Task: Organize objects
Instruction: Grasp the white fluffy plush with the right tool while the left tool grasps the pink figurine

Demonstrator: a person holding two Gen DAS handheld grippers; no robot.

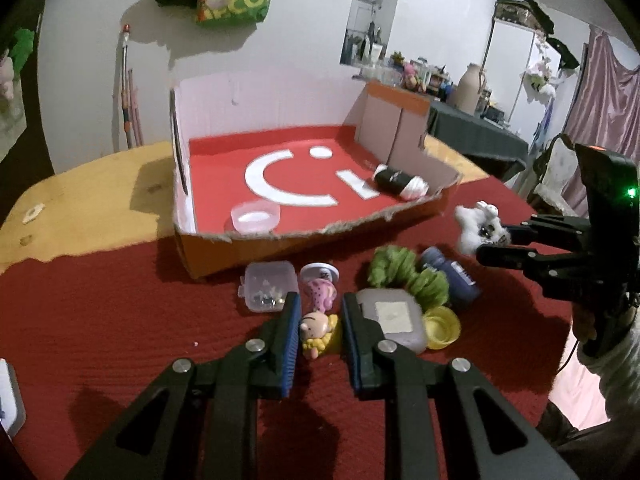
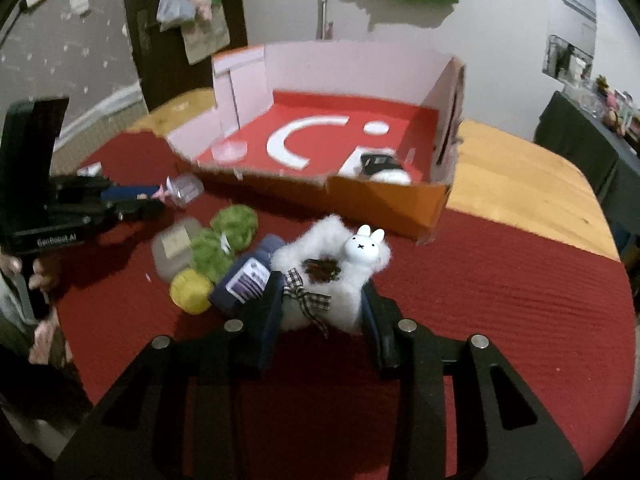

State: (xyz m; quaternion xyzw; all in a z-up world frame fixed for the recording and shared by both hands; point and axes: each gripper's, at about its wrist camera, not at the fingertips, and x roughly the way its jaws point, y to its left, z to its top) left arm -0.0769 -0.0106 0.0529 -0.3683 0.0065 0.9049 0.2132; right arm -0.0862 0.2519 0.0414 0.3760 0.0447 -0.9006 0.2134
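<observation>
Already two things lie in the box [image 1: 304,236]: a clear cup [image 1: 256,218] at its front-left corner and a black-and-white roll [image 1: 400,182] at the right wall. Left gripper [image 1: 320,328] is clamped on a small doll [image 1: 316,332]; right gripper [image 2: 324,304] is clamped on a white fluffy toy [image 2: 340,272]. Most of the pile is left on the red cloth [image 1: 120,320] before the box's front edge: green scrunchie [image 1: 408,276], yellow cap [image 1: 442,326], clear case [image 1: 268,286].

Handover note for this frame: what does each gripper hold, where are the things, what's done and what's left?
Left gripper: shut on the small doll, on the red cloth.
Right gripper: shut on the white fluffy toy.
Done: a clear cup and a black-and-white roll lie in the box.
Left: clear case, green scrunchie, blue bottle, yellow cap, grey container, all in front of the box.
</observation>
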